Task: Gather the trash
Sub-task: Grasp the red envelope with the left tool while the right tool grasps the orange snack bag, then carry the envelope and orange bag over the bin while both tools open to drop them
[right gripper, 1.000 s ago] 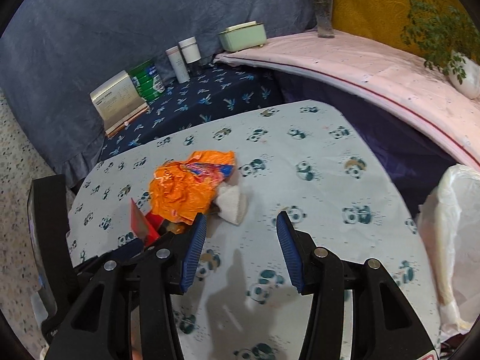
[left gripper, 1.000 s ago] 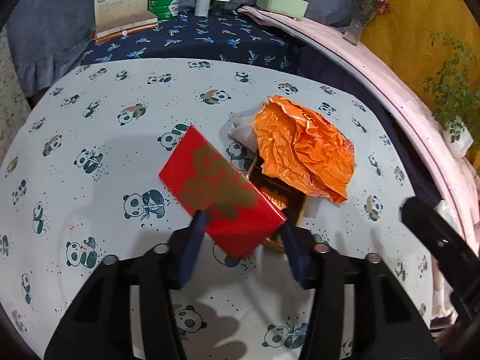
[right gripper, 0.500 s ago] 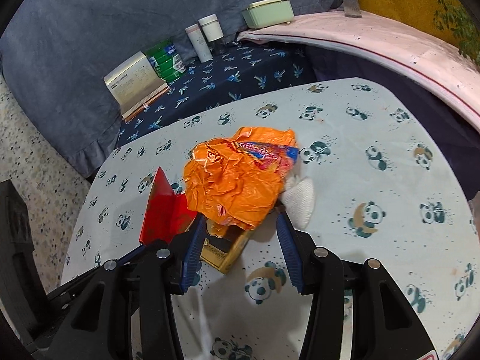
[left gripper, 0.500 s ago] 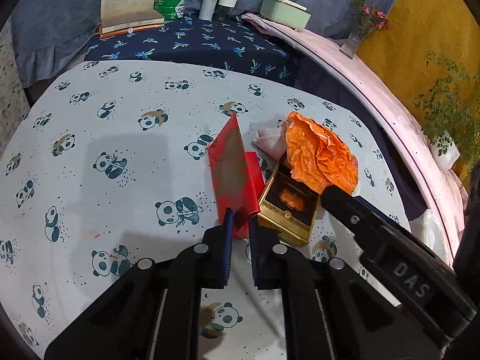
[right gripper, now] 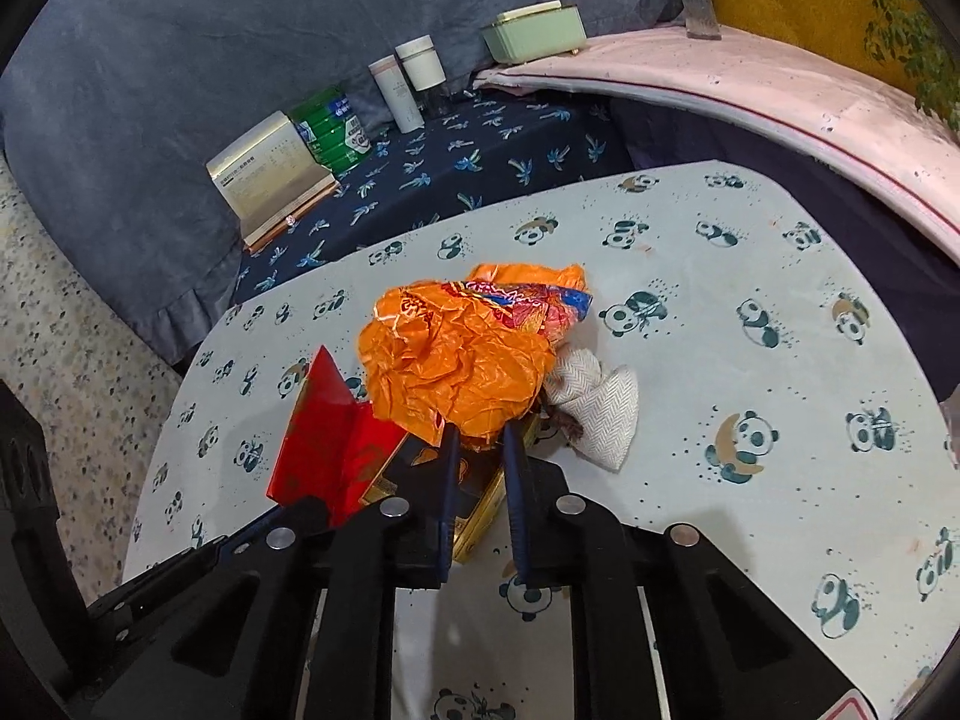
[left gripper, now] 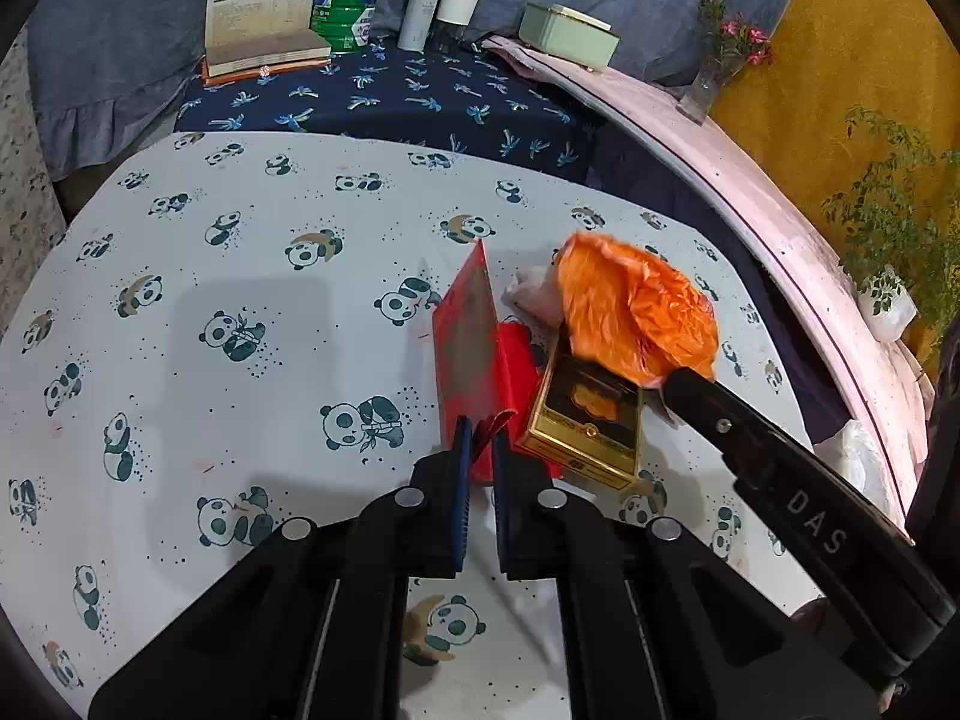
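Observation:
A small trash pile lies on the panda-print table (left gripper: pixel 180 360). My left gripper (left gripper: pixel 480 438) is shut on the near corner of a red paper envelope (left gripper: pixel 468 348), which stands tilted up on edge. A gold and black box (left gripper: pixel 585 420) lies beside it, partly under a crumpled orange wrapper (left gripper: pixel 636 312). In the right wrist view my right gripper (right gripper: pixel 478 438) has its jaws closing, and the pads pinch the near edge of the orange wrapper (right gripper: pixel 456 360). A white crumpled tissue (right gripper: pixel 600 408) rests just right of the wrapper. The red envelope (right gripper: pixel 324 438) shows at the left.
Behind the table, a dark blue cloth carries a cream box (left gripper: pixel 261 12), green packs (left gripper: pixel 345 6), two white bottles (left gripper: pixel 444 9) and a pale green tin (left gripper: pixel 567 36). A pink curved ledge (left gripper: pixel 750 192) runs along the right, with a white plastic bag (left gripper: pixel 858 456) below it.
The left jaws closed on the red envelope, which went from lying flat to standing on edge. The right gripper came in over the pile and its jaws closed on the orange wrapper.

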Demonstrator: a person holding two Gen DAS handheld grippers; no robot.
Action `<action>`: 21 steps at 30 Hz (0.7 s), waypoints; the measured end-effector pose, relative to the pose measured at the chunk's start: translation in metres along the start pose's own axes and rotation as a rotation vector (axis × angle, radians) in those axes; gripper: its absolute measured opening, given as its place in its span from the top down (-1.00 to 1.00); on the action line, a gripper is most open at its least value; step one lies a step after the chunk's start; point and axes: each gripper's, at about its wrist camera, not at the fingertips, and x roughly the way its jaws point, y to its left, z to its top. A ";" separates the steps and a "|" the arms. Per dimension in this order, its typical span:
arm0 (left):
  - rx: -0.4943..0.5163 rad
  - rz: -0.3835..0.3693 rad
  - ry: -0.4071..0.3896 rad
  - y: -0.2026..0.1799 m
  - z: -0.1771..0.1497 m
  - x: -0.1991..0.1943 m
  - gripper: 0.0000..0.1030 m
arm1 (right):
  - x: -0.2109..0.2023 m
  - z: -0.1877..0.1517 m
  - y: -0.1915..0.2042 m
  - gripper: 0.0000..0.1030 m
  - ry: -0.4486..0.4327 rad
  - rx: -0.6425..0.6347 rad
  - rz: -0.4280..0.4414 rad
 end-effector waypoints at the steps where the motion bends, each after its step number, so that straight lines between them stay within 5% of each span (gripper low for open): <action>1: 0.001 -0.001 -0.003 -0.001 0.000 -0.003 0.90 | -0.005 0.000 0.000 0.86 -0.008 0.000 -0.002; 21: 0.100 -0.073 -0.075 -0.069 -0.024 -0.076 0.95 | -0.120 -0.012 -0.027 0.90 -0.156 0.033 -0.049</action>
